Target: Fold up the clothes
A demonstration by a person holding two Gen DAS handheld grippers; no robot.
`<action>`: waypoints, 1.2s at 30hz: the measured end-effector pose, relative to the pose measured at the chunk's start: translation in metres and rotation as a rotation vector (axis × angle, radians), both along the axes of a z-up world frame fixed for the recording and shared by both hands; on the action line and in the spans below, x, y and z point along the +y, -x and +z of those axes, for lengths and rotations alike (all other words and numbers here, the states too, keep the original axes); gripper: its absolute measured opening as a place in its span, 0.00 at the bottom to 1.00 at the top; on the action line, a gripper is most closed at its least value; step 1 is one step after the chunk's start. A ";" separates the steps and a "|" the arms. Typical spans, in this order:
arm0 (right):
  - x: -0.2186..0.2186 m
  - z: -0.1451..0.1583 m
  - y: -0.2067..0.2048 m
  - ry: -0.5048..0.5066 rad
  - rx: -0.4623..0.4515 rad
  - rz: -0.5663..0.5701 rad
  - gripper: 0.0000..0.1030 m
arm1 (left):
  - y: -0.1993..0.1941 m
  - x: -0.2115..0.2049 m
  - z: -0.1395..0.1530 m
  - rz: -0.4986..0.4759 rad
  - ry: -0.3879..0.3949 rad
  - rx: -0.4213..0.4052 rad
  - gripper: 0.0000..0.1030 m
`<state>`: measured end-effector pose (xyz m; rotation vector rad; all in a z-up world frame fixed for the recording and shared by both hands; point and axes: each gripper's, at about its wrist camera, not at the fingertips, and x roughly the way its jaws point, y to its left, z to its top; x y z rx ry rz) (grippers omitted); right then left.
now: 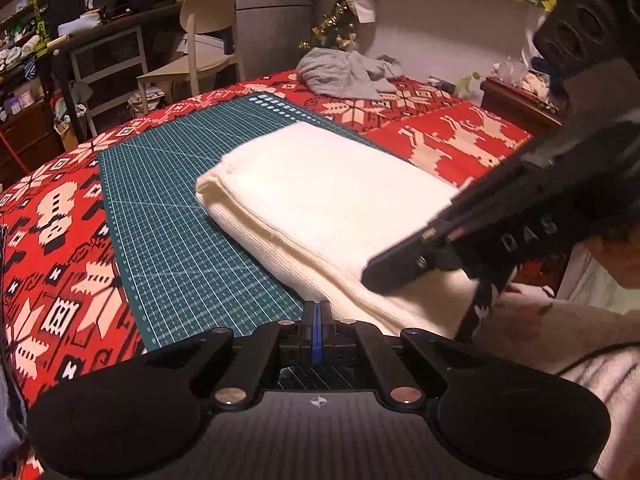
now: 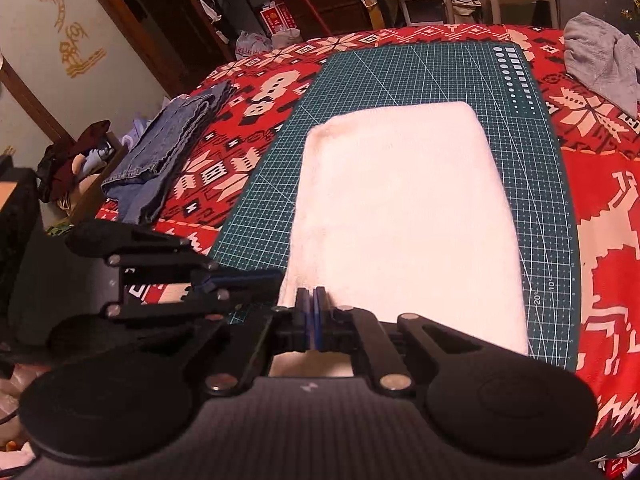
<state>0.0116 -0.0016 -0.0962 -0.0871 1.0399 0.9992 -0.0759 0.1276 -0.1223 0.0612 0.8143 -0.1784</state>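
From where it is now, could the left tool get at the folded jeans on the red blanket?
Probably yes. The folded jeans lie on the red blanket left of the green mat, on the same side as the left tool, with only bare blanket between. The white folded garment is not in that path.

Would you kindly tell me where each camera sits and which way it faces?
Left wrist: on the left hand-held gripper, fingers shut, facing the folded white garment; the right hand-held gripper crosses in.
Right wrist: on the right hand-held gripper, shut, looking along the garment; the left hand-held gripper enters left.
Shared: garment, green cutting mat, grey clothing.
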 end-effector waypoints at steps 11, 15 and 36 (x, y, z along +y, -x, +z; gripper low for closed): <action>-0.007 0.006 0.009 -0.009 -0.023 -0.009 0.02 | 0.015 -0.018 -0.002 -0.041 -0.006 0.024 0.00; -0.011 0.005 0.009 -0.019 -0.011 -0.022 0.02 | 0.018 -0.020 -0.001 -0.038 0.001 0.027 0.00; -0.060 0.035 0.029 -0.038 -0.075 -0.005 0.06 | 0.042 -0.047 0.003 -0.062 -0.059 0.022 0.10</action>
